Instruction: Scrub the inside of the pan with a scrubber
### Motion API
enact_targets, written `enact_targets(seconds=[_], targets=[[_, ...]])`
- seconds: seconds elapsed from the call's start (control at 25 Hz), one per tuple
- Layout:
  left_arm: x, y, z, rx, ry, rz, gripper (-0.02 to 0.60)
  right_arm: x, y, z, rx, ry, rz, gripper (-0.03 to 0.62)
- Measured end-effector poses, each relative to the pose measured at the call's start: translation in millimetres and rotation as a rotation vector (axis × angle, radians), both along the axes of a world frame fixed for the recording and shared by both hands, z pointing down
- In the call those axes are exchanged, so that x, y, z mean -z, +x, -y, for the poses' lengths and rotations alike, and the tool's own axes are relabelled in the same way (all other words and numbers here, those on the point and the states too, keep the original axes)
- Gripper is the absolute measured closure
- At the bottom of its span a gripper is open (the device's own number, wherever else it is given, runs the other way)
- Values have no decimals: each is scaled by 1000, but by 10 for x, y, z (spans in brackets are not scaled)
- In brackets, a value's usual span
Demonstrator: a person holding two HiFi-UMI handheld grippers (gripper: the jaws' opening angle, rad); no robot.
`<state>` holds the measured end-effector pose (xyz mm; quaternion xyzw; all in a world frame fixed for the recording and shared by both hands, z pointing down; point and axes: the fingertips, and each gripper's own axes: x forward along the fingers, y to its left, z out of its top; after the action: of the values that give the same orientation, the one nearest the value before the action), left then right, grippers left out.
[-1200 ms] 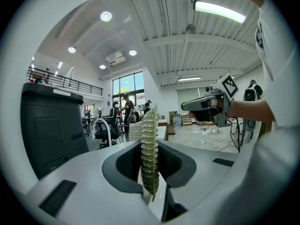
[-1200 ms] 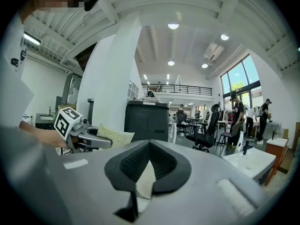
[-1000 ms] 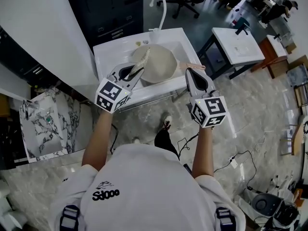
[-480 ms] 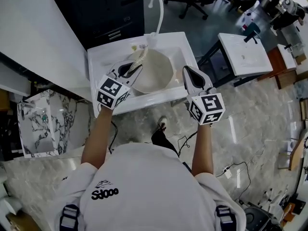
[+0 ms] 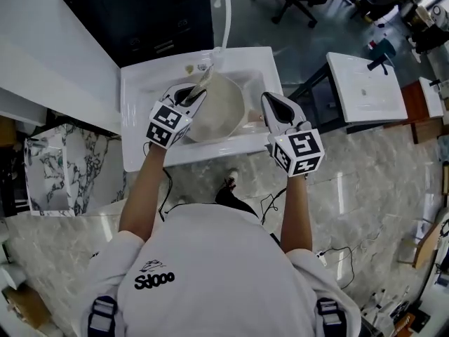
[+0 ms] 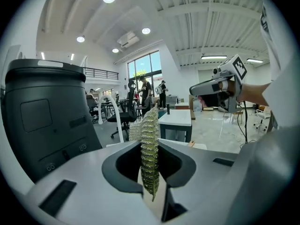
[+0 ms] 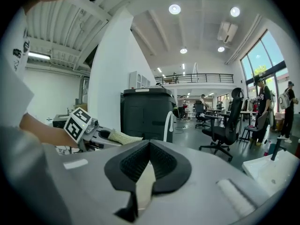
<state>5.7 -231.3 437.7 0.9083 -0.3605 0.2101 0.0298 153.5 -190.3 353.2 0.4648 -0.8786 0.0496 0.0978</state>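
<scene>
A beige pan (image 5: 223, 109) lies in the white sink (image 5: 137, 111), seen in the head view. My left gripper (image 5: 198, 93) hangs over the pan's left rim, shut on a pale green mesh scrubber (image 5: 204, 81) that sticks out toward the faucet. In the left gripper view the scrubber (image 6: 150, 139) stands upright, pinched in the left gripper (image 6: 151, 177). My right gripper (image 5: 267, 99) hovers at the pan's right edge; its jaws (image 7: 146, 170) are together with nothing seen between them. The pan does not show in either gripper view.
A curved white faucet (image 5: 225, 9) rises at the sink's back. A black cabinet (image 5: 140, 12) stands behind it. To the right is a second white basin table (image 5: 368, 86), to the left a marble slab (image 5: 52, 167). Cables lie on the floor.
Both grippers have drawn closer to the sink. The left one has carried the scrubber further over the pan toward the faucet. The pan handle by the right gripper's tip is now mostly covered.
</scene>
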Motion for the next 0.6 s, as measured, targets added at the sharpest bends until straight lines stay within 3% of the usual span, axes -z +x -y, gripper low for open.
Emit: enact_targets(seconds=[0.24,0.6], targets=[[-199,153,209,60,-21,38,515,-159,147,141,57,-48,5,585],[-619,146,430,46,-59,132,515,-465,245,308,-16,-96,6,585]])
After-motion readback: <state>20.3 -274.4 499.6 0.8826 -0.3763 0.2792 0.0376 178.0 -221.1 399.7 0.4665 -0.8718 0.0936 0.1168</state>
